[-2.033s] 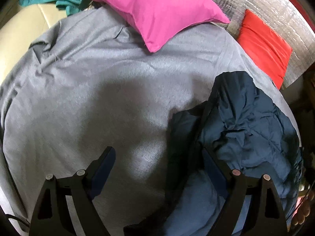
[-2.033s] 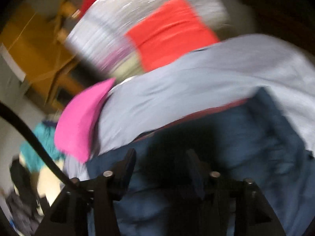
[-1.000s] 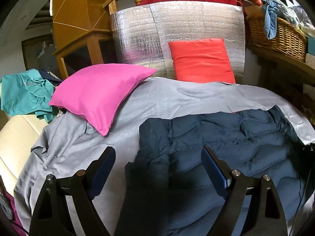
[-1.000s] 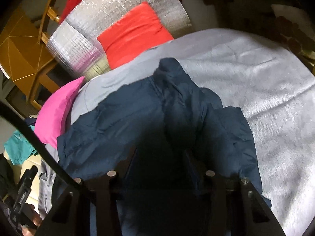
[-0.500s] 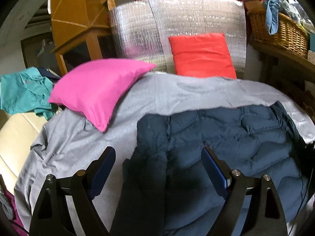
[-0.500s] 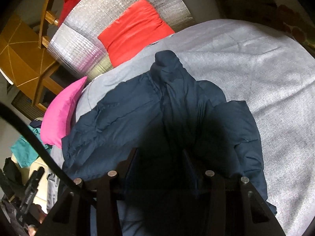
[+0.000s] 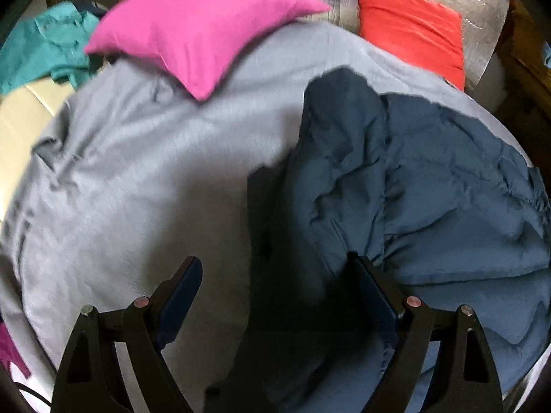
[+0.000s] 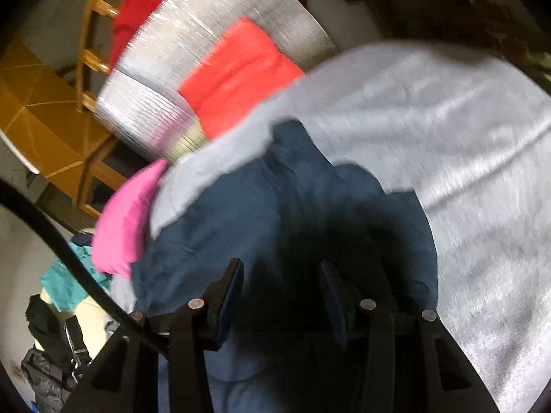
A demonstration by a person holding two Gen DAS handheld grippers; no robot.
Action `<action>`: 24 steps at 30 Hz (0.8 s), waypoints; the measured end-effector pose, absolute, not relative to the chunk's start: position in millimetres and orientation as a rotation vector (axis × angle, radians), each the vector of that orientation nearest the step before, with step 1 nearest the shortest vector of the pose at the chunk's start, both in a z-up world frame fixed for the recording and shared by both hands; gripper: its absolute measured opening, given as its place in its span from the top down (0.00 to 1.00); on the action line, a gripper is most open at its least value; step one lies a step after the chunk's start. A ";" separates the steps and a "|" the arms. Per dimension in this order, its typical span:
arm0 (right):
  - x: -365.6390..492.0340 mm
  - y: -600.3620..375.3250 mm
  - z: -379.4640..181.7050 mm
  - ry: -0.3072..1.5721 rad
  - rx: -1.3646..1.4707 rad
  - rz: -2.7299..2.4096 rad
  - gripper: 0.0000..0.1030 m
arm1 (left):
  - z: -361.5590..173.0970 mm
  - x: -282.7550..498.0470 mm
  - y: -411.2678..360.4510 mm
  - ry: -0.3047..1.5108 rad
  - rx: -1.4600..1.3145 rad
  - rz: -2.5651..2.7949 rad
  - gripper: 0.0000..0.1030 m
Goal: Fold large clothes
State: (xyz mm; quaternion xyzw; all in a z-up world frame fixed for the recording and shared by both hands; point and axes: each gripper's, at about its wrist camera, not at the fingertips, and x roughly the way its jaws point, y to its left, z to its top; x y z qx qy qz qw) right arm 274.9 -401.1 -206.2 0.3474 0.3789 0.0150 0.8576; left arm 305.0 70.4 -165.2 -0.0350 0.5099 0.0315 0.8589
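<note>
Grey sheet spread wide over the whole surface, rumpled at the left edge. On its right half, navy quilted jacket, bunched and creased, 1 flap doubled over along its left side; in the right wrist view the same jacket lying near and centre. Silver foil panel standing at the far end, red cushion leaning against it. Pink pillow resting on the sheet's far left part. Teal garment far left, off the sheet. Left gripper spread wide, nothing pinched, jacket's left edge between the fingers. Right gripper at a narrower gap, over dark jacket fabric; grip on it impossible to tell.
</note>
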 end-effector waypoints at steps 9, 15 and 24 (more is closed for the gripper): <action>287.3 -391.4 -181.2 0.737 0.680 0.027 0.51 | -141.1 297.4 53.4 0.972 0.023 0.099 0.14; 338.2 -391.4 -172.5 0.752 0.681 -0.018 0.44 | -150.9 306.1 53.1 1.013 0.023 0.108 0.14; 399.2 -418.5 -217.3 0.856 0.742 -0.141 0.44 | -156.4 313.3 56.7 1.019 0.032 0.094 0.14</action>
